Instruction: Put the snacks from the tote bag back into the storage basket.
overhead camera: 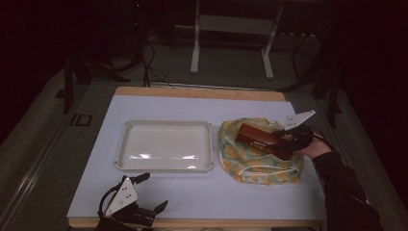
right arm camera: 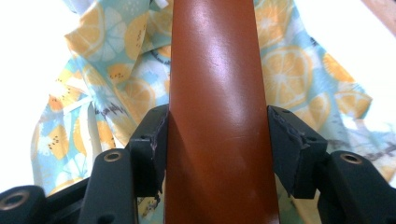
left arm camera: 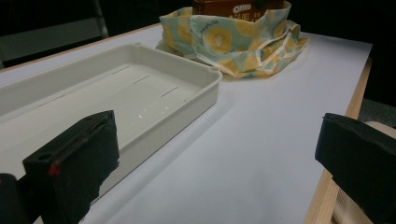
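A long brown Oreo box (overhead camera: 260,139) lies tilted over a lemon-print cloth bag (overhead camera: 255,166) on the right of the table. My right gripper (overhead camera: 287,142) is shut on the box's near end. In the right gripper view the brown box (right arm camera: 217,93) runs straight up between the two pads of my right gripper (right arm camera: 217,144), which press on its sides, with the cloth bag (right arm camera: 303,79) below it. My left gripper (overhead camera: 154,191) rests open near the front left edge, holding nothing. In the left gripper view my left gripper (left arm camera: 215,154) has its jaws wide apart over bare table.
An empty cream tray (overhead camera: 163,123) sits mid-table, left of the bag; the left gripper view shows the tray (left arm camera: 205,77), the bag (left arm camera: 243,46) and the box (left arm camera: 224,7) beyond. A white sheet (overhead camera: 192,103) covers the wooden table (overhead camera: 202,92). Metal stand legs (overhead camera: 195,57) stand behind.
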`<state>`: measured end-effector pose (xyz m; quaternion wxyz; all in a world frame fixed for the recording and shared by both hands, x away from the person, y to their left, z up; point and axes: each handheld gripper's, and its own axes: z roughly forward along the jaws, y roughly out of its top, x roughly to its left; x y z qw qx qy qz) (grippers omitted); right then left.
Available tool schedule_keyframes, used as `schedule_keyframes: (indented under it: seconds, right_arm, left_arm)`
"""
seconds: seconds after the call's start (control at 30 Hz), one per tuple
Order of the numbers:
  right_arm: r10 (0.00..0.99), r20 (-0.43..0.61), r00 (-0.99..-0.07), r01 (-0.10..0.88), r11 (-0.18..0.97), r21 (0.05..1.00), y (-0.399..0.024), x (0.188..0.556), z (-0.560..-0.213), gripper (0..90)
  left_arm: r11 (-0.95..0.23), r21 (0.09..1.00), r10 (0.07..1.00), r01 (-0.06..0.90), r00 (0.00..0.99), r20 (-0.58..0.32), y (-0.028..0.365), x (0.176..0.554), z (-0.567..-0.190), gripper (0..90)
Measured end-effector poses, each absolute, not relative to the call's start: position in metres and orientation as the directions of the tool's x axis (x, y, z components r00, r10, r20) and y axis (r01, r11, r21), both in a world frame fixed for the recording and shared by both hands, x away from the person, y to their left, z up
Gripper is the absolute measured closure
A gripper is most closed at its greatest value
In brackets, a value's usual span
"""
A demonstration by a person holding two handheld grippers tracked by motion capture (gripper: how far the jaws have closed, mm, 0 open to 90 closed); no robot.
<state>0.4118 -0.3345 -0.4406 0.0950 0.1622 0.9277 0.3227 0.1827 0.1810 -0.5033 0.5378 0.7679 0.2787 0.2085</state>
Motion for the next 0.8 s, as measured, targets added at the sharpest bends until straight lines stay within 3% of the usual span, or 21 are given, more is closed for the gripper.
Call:
schedule_keyframes:
  seconds: [0.8]
  right_arm:
    - [0.333, -0.144, -0.932, 0.163, 0.738, 0.655, -0.324, 0.414, -0.38, 42.8]
  left_arm:
    - [-0.277, 0.94, 0.642, 0.201, 0.766, 0.025, 0.18, 0.183, -0.504, 0.0]
